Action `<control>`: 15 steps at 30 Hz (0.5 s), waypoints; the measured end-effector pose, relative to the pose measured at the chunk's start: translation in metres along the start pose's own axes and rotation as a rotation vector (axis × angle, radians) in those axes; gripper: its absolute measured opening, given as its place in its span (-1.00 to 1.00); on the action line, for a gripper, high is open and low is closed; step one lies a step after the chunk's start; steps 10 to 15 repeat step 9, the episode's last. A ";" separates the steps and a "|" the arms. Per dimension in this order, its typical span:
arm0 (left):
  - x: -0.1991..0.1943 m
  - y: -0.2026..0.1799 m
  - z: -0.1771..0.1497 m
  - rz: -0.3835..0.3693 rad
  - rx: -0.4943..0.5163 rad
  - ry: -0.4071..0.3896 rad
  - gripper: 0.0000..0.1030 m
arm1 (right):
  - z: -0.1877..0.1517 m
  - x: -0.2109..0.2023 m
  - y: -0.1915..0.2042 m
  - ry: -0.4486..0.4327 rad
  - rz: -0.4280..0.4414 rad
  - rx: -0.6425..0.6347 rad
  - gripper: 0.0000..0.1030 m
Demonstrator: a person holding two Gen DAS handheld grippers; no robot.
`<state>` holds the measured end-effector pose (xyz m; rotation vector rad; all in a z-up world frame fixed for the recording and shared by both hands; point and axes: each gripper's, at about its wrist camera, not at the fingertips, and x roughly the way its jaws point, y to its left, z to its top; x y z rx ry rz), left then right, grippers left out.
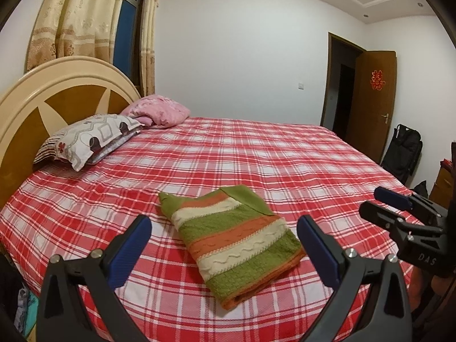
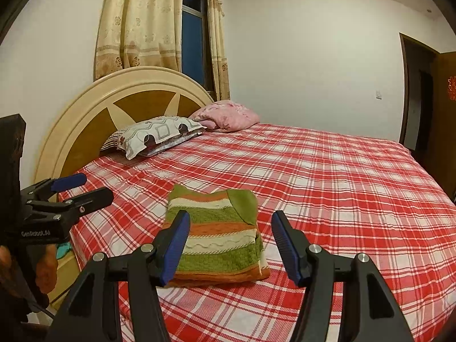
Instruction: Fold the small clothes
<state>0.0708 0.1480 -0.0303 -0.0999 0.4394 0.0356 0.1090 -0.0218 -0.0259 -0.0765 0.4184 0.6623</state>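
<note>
A knitted sweater (image 1: pixel 238 242) with green, orange and cream stripes lies folded into a compact rectangle on the red plaid bed sheet (image 1: pixel 256 156), near the bed's front edge. My left gripper (image 1: pixel 225 223) hovers open above the sweater's near side, its blue pads apart with nothing between them. In the right wrist view the same sweater (image 2: pixel 216 236) lies just beyond my right gripper (image 2: pixel 230 221), which is open and holds nothing. The right gripper (image 1: pixel 382 202) also shows at the right edge of the left wrist view, and the left gripper (image 2: pixel 91 189) at the left edge of the right wrist view.
A patterned pillow (image 1: pixel 91 139) and a pink blanket (image 1: pixel 159 109) lie by the rounded headboard (image 1: pixel 42 97). Curtains and a window stand behind it. An open brown door (image 1: pixel 376 105) and a black bag (image 1: pixel 404 151) are at the right. A hand (image 2: pixel 42 265) grips the left tool.
</note>
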 end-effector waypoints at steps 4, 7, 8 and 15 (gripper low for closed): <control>-0.001 0.003 0.000 0.005 -0.008 -0.008 1.00 | -0.001 0.000 0.000 -0.001 0.003 0.003 0.17; 0.000 0.006 -0.001 0.013 -0.016 -0.007 1.00 | -0.002 0.000 0.000 0.000 0.003 0.001 0.17; 0.001 0.007 -0.001 0.013 -0.018 -0.004 1.00 | -0.002 -0.001 0.000 0.001 0.004 0.000 0.17; 0.001 0.007 -0.002 0.014 -0.017 -0.002 1.00 | -0.002 -0.001 0.000 0.002 0.005 -0.001 0.17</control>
